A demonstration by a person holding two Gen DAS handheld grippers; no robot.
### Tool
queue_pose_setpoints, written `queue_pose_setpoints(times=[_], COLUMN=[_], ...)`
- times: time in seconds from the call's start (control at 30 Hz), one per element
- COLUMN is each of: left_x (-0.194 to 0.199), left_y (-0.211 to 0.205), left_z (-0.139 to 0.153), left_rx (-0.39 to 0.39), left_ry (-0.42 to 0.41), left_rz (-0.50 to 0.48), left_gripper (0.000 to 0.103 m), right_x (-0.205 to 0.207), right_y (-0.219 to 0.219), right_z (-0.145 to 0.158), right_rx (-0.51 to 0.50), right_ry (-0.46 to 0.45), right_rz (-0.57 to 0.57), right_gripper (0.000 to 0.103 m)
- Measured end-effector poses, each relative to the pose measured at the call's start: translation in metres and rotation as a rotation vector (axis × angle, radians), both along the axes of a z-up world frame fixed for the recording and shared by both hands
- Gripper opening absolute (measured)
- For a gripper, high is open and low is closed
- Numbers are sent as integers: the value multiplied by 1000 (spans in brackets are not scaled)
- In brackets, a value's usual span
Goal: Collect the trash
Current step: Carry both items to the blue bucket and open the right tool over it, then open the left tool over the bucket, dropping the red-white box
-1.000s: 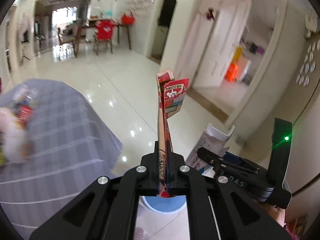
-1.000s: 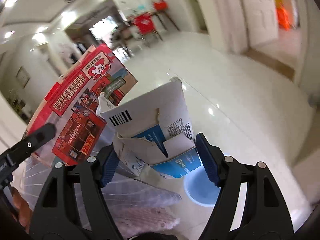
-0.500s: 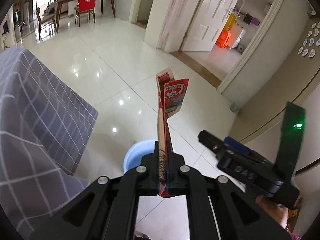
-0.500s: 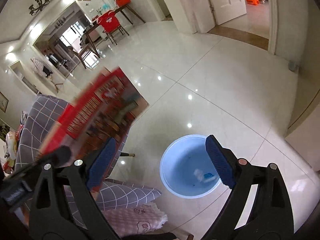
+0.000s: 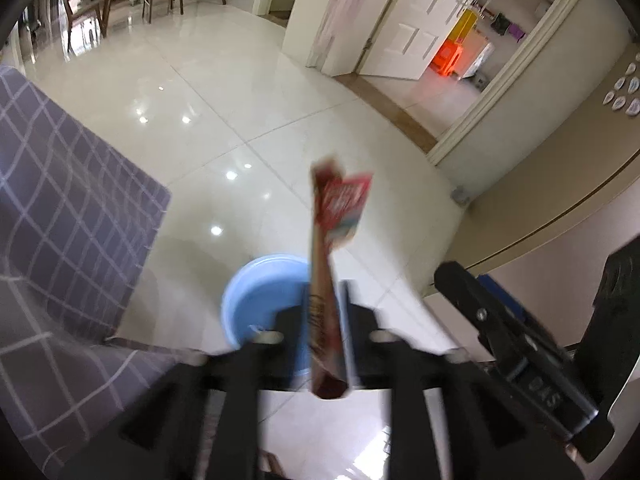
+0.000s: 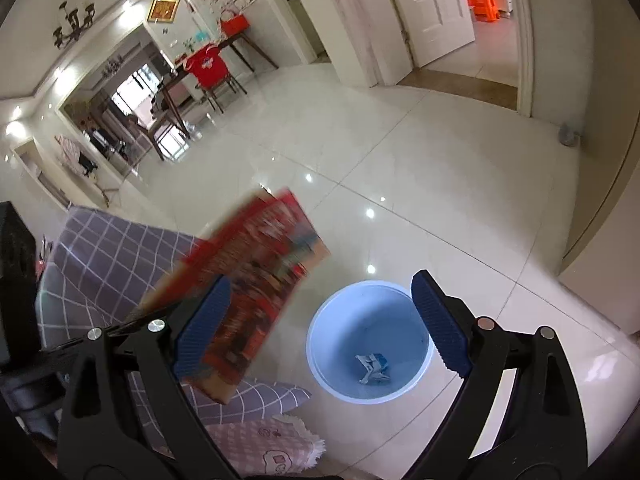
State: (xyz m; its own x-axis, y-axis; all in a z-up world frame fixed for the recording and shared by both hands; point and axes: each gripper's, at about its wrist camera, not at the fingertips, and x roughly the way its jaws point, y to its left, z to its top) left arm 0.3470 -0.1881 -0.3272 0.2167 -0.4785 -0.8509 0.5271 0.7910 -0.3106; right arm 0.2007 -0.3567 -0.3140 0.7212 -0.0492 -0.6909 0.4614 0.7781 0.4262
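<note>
A flattened red carton (image 5: 326,280) stands on edge between the jaws of my left gripper (image 5: 324,314), just above a light blue bin (image 5: 260,296) on the floor. Those jaws are opening and no longer press on the carton, which is blurred. From the right wrist the red carton (image 6: 256,280) tilts to the left of the bin (image 6: 400,388). A crumpled white and blue carton (image 6: 372,366) lies at the bin's bottom. My right gripper (image 6: 320,324) hangs wide open over the bin with nothing between its blue pads (image 6: 438,320).
A grey checked cloth (image 5: 72,208) covers the furniture left of the bin. A pink cloth (image 6: 264,440) lies at its foot. Glossy white tiles (image 5: 248,92) stretch towards a dining table and red chair (image 6: 208,66). A beige wall (image 5: 540,184) and a doorway stand at the right.
The right gripper opened and the white and blue carton dropped into the bin. The left gripper sank towards the bin and its jaws parted from the red carton.
</note>
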Motion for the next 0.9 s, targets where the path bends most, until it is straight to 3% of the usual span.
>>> queue_pose_setpoints(times=[0.03,0.07,0.27,0.57,0.77,0.9], left_x=[4,7,4,-23,-36,-40], left_y=[3,5,20,54,110,164], left_z=[-2,-3,7,59,109,143], left_rx=[19,19,19,109,147,131], left_ry=[-1,-3,-26,-209,-331,-391], left_rz=[33,55,97,168,267,363], left_gripper=[71,73,73,73,73,74], right_x=[-3,-6,-13,-13,3,25], right_y=[-4,-6,-3,26,79,130], right_z=[4,7,19,48,85,116], right_rx=[13,15,-11,-20,-50,-90], right_ry=[-11,-16,-17,-51,-108,-159], right_rz=[-14,-18,-10,71,205,331], right_gripper=[91,91,91,91,91,91])
